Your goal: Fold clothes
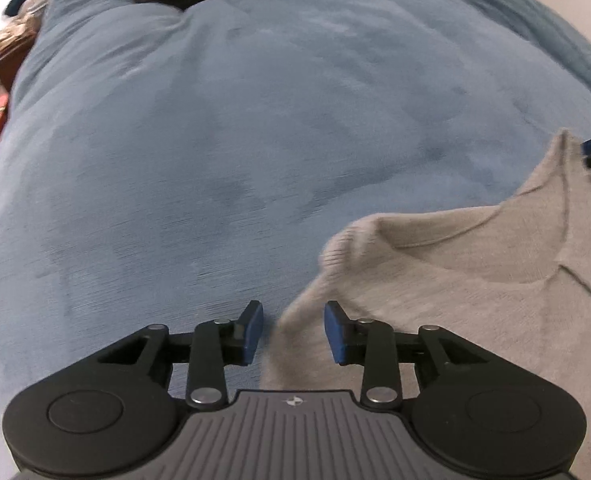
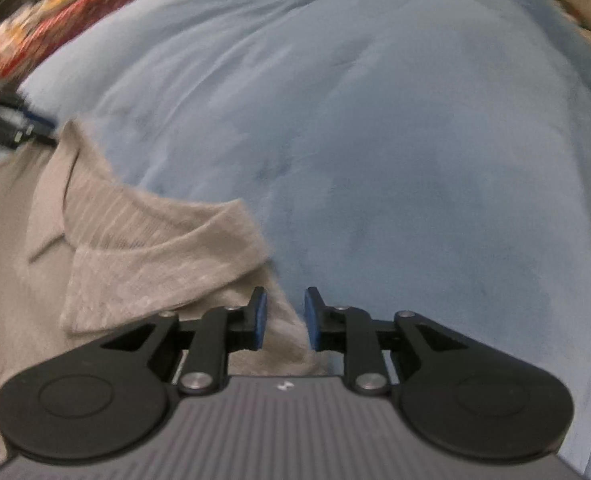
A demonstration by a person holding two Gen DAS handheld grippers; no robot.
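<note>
Beige sweater flat on blue blanket. Your L gripper jaws apart over its left edge, nothing clamped. R gripper also apart over right edge. Risk: close too shallow, you nip blanket w/ knit, fold drags crooked.

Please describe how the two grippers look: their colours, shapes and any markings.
The left gripper and right gripper look alike: two blue pads on black fingers, black link arms with silver pivot pins, two round black discs at the base, and a ribbed grey body with a small white mark. No cables, hands or sleeves show.
</note>
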